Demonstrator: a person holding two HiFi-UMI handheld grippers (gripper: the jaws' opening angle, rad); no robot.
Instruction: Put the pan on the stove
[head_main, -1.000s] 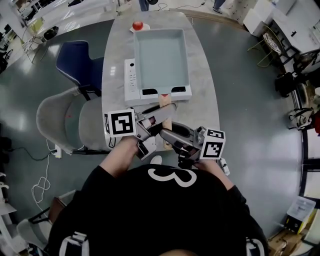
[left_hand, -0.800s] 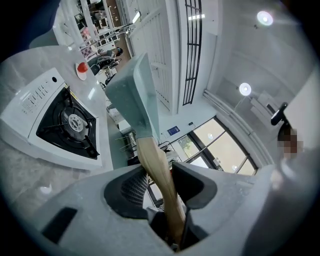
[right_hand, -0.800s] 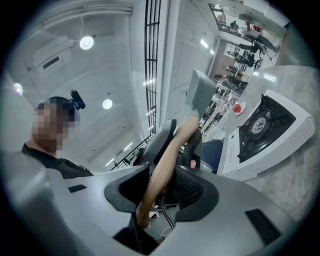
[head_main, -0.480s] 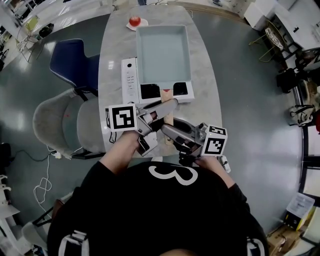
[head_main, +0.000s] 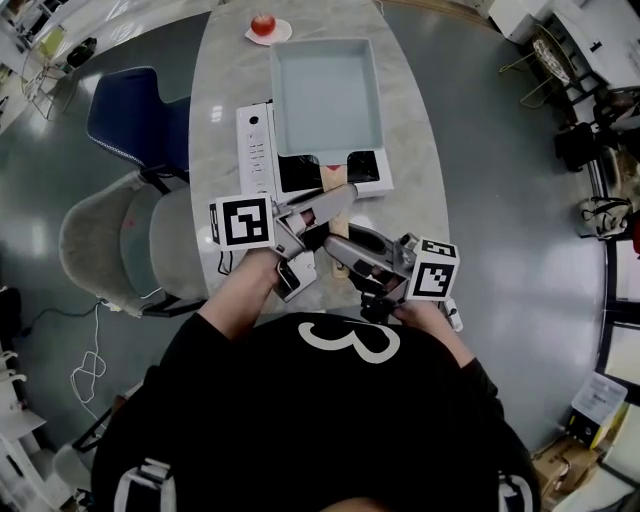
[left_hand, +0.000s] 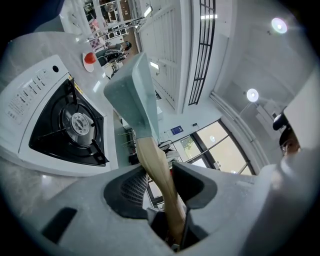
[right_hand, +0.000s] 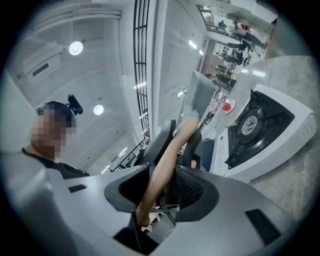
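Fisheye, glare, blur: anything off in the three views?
Head view: strong fisheye, table edges bow, light even, sharp. Left gripper view: black vignette corners, ceiling lamp blown out, pan handle soft up close. Right gripper view: same vignette, stove crisp.

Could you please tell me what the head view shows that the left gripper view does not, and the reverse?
Only the head view shows both tools together, the left tool and right tool, the empty inside of the pan, the blue chair and the grey chair. Only the left gripper view shows the stove's burner, ceiling lights and that tool's jaws closed on the wooden handle. Both show the pan, the white stove and a red object beyond it.
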